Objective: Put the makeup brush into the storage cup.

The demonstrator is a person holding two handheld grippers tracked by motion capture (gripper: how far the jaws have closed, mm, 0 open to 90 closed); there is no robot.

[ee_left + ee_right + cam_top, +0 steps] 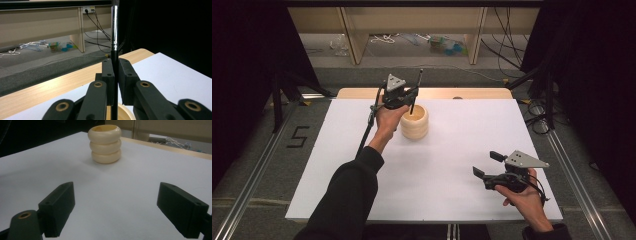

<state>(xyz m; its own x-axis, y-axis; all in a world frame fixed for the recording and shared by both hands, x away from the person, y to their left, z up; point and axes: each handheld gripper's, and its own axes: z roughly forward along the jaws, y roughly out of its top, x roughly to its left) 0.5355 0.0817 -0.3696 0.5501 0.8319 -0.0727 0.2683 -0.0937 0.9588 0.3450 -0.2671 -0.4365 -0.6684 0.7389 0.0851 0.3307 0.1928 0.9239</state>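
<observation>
Left hand-held gripper (408, 99), upper centre of the high view: jaws closed on a thin black rod (416, 92) with a silver metal section, held upright between the pads. In the left gripper view the rod (114, 50) runs vertically up the middle of the frame, the two black jaws pressed against it from either side. The lower end of the rod dips into the mouth of a cream, ribbed holder (414, 121), which stands just below and right of the gripper on the white sheet (452, 165) covering the desk (482, 93). The left hand (388, 120) lies beside the holder; whether it touches the holder cannot be told.

Right hand-held gripper (484, 164), lower right of the high view: jaws spread wide with nothing between them, pointing toward the left of the frame, low over the sheet. In the right gripper view the holder (104, 143) stands upright at upper centre, well beyond the parted jaws, showing three stacked bulges and an open top.

Beyond the far edge of the desk: pale wooden furniture legs (353, 35), cables and small items on the floor.
</observation>
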